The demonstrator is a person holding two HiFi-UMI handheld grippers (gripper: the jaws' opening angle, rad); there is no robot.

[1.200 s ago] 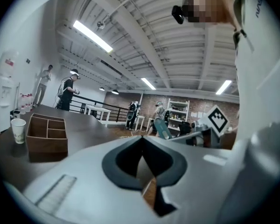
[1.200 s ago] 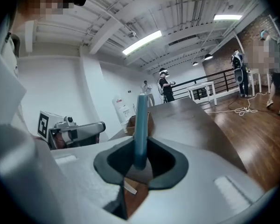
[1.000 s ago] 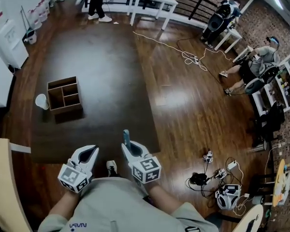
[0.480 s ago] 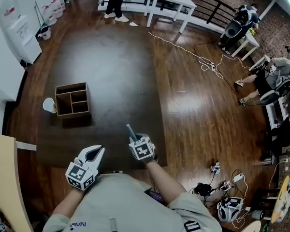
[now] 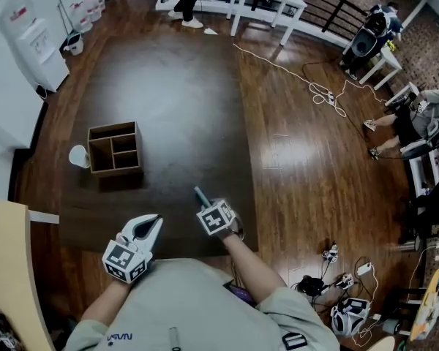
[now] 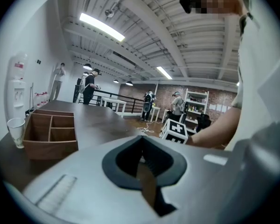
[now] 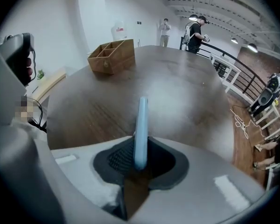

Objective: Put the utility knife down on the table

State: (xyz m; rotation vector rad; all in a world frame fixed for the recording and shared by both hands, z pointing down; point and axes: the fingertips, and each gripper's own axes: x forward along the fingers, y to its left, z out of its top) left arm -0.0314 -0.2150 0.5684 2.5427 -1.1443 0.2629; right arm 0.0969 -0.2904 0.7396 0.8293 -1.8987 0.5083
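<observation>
Two grippers in play and only one has anything in it: your right gripper (image 5: 208,206) is clamped on the utility knife (image 7: 141,125), with the pale blue body pinched edge-on between the dark ribbed pads and most of its length sticking out past the tips. From the head view that gripper is angled steeply down over the near right part of the dark table (image 5: 168,86), not far in from the edge closest to you, and the knife pokes out ahead of it toward the middle of the tabletop. Can't honestly tell from any angle whether the far end of the knife is touching the wood or hanging just above it, so I wouldn't call it set down, since the pads are plainly on it. Your left gripper (image 5: 155,221) sits off to the left of the right one, close to your body at the near edge, and its own view shows the jaws closed together with nothing between them, just a sliver of brown showing through below the pads. Further out on the left side of the table you've got the wooden box (image 5: 115,150) with its open compartments, well apart from both grippers, and a clear plastic cup (image 5: 78,156) standing just beside its left wall. Off the table to the right, a white cable (image 5: 300,79) trails across the glossy wooden floor (image 5: 314,174).
</observation>
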